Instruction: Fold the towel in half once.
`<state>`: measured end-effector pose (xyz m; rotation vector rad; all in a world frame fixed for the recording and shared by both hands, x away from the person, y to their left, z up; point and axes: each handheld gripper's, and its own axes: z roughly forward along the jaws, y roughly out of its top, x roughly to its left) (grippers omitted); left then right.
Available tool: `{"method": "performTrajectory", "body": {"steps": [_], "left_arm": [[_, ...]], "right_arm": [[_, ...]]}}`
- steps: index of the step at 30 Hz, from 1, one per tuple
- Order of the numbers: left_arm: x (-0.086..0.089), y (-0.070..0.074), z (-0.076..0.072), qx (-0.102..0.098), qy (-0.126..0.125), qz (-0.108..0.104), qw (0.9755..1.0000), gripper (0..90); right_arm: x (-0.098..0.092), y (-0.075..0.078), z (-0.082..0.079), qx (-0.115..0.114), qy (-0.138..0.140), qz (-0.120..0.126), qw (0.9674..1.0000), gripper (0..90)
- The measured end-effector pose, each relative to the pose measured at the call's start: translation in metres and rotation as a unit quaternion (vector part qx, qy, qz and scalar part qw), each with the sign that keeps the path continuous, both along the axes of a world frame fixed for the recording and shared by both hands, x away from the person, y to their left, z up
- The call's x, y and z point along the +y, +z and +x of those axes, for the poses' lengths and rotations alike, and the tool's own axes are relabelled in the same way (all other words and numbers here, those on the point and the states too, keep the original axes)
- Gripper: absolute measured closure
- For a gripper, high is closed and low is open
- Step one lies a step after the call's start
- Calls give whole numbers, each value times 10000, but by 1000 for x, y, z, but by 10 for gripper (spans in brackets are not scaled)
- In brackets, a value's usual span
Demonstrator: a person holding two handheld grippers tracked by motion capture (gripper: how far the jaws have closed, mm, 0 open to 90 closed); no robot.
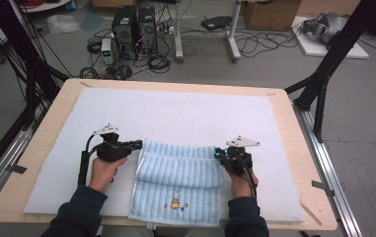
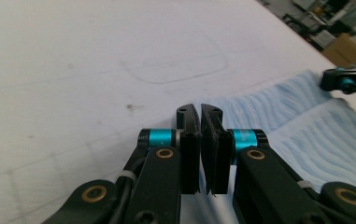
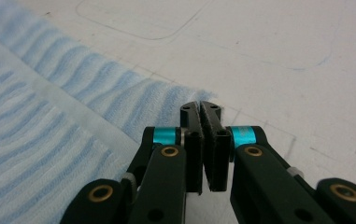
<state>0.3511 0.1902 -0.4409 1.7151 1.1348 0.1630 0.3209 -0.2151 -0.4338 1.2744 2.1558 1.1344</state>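
Beside towel (image 1: 178,173) edges, closed grippers.

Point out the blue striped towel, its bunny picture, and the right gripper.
blue striped towel (image 1: 178,170), high view, on the folded-over upper layer.
bunny picture (image 1: 175,199), high view, on the small rabbit near the towel's near edge.
right gripper (image 3: 202,108), right gripper view, at the closed jaw tips.

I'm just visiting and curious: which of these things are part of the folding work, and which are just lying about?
In use: striped blue towel; left hand-held gripper; right hand-held gripper; white mat.

Lying about: computer towers; floor cables; cardboard box.
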Motion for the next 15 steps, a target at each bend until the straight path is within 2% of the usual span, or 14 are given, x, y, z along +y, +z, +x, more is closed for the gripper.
{"method": "performTrajectory", "body": {"steps": [2,4,7,10,11,13,15], "left_arm": [[1,-2,0,3,-31,115,9999,819],[2,-1,-2,34,-112,156,9998,759],[-2,-1,-5,85,-238,300,9992,660],[-7,-3,-5,96,-268,494,9984,612],[-9,-4,-6,120,-283,469,9984,607],[-13,-5,-6,80,-281,598,9978,631],[-16,-6,-6,47,-297,716,9970,732]], "right_arm": [[0,-2,2,66,-28,21,10000,875],[0,-4,2,96,-59,-30,9999,831],[-1,-2,0,47,-70,3,10000,771],[0,-1,-2,24,-44,2,10000,757],[0,-1,-3,6,-34,-17,10000,755],[0,-3,-3,33,-8,-21,10000,755],[0,-4,-3,74,2,-14,10000,755]]}}
